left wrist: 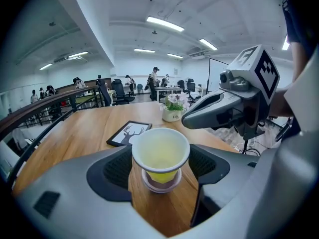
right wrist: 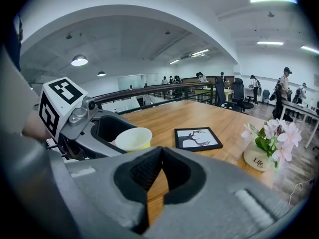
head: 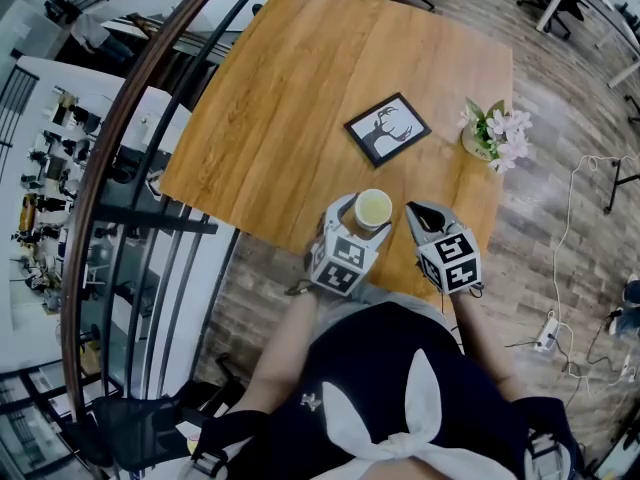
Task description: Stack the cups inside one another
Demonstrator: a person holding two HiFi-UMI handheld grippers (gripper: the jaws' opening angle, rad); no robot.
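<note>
At the bench's [head: 300,98] near edge, the left claw [left wrist: 160,163] grips the yellow cup [left wrist: 160,151] at its rim. The cup's base sits inside a pale cup [left wrist: 160,184] standing on the wood. Just right, the right claw [right wrist: 158,171] is fully closed and holds nothing.

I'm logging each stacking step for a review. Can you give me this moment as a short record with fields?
Surface: wooden table
Left tongs: shut on a yellow paper cup, held upright
Cup below: pale pink cup standing on the table, with the yellow cup's base inside its mouth
Right tongs: shut, empty, to the right of the left tongs
Farther back: black-framed deer picture; white pot of pink flowers
Stacking: apparently not fully seated
</note>
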